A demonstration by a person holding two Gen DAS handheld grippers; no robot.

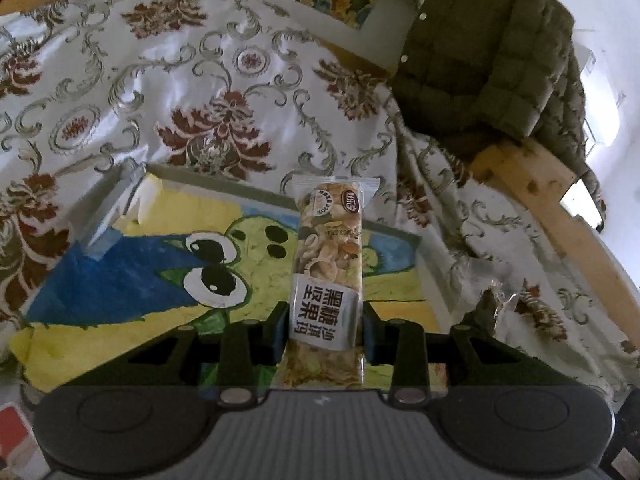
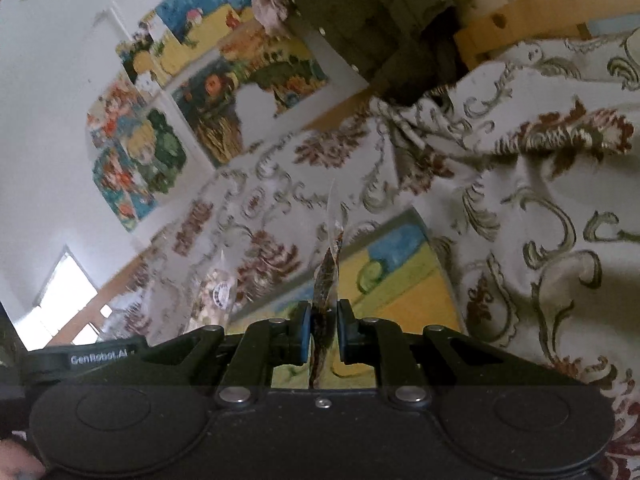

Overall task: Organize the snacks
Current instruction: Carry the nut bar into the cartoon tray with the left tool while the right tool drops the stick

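Pointing fwd along left tongs (image 1: 325,330): snack bar (image 1: 328,256)

Each camera sits just behind its own gripper and looks forward along the fingers, tilted down at the table. The left view looks down close over the painted board (image 1: 132,288) on the flowered tablecloth (image 1: 168,92). The right view sits flatter and takes in the wall paintings (image 2: 224,92). Both share the board, the cloth and the green jacket (image 1: 492,52).
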